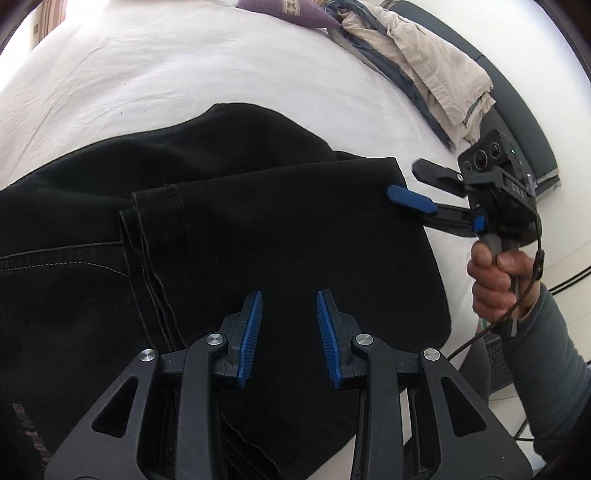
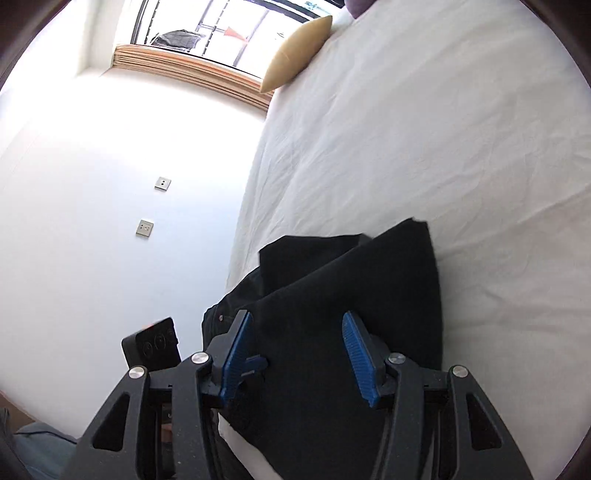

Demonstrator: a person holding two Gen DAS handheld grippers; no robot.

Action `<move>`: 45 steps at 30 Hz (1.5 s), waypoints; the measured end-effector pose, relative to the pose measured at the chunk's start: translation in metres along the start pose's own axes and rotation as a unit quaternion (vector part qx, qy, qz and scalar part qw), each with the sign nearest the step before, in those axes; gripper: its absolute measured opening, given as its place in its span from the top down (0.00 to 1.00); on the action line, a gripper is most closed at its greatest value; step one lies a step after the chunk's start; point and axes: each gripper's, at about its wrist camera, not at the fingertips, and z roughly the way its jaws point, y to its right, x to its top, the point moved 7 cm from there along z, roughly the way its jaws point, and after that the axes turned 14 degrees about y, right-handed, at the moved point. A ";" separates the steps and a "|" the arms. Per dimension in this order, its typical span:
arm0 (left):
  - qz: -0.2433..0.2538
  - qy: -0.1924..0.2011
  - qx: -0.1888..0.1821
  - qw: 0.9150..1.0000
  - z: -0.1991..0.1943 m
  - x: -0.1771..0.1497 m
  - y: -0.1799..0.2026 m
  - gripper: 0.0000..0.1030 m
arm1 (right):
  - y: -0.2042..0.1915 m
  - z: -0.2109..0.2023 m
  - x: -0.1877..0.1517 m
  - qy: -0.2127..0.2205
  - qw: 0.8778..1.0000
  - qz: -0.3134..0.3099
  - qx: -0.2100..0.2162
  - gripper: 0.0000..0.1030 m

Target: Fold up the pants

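Black pants lie folded on the white bed, leg hems laid over the waist part. My left gripper is open just above the folded legs, holding nothing. My right gripper is open at the pants' right edge; its blue fingertip rests at the fabric edge and the other finger is above the sheet. In the right wrist view the right gripper is open over the black pants, nothing clamped.
A pile of beige and blue clothes lies at the far right of the bed. A purple cushion is at the back. A tan pillow lies near the window. The bed's edge drops to a white wall.
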 end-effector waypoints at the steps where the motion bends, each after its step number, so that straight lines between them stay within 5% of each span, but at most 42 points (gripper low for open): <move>1: -0.002 -0.001 0.002 1.000 0.003 0.000 -0.003 0.71 | 0.007 0.007 -0.002 -0.011 1.000 0.008 0.001 0.51; 4: -0.012 0.000 -0.005 1.000 0.009 -0.002 -0.007 0.72 | 0.018 0.008 -0.013 -0.026 0.999 0.021 0.011 0.62; 11: -0.018 0.022 -0.022 0.999 0.011 -0.007 -0.008 0.72 | 0.014 -0.041 -0.092 -0.075 0.997 0.014 0.007 0.59; 19: -0.029 0.057 -0.005 0.998 -0.053 -0.020 -0.027 0.71 | -0.034 -0.090 -0.146 -0.035 0.999 -0.020 -0.025 0.51; 21: -0.042 0.086 0.010 0.995 -0.084 -0.027 -0.032 0.43 | -0.059 -0.085 -0.141 -0.019 0.999 -0.043 -0.014 0.51; 22: -0.056 0.107 0.015 0.993 -0.100 -0.032 -0.036 0.19 | -0.071 -0.078 -0.137 -0.015 0.998 -0.054 -0.006 0.50; 27: -0.134 0.180 0.034 0.974 -0.187 -0.069 -0.077 0.14 | -0.107 -0.019 -0.115 -0.009 0.998 -0.064 0.020 0.47; 32: -0.237 0.239 0.088 0.938 -0.248 -0.099 -0.143 0.11 | -0.110 0.049 -0.107 -0.007 0.999 0.001 0.034 0.46; 38: -0.353 0.236 0.093 0.901 -0.251 -0.130 -0.200 0.11 | -0.121 0.087 -0.111 -0.009 0.997 0.038 0.060 0.46; 43: -0.386 0.235 0.068 0.889 -0.230 -0.131 -0.225 0.11 | -0.112 0.084 -0.111 -0.009 0.997 0.054 0.059 0.46; 45: -0.409 0.245 0.055 0.877 -0.213 -0.129 -0.231 0.11 | -0.103 0.082 -0.109 -0.004 0.996 0.068 0.059 0.46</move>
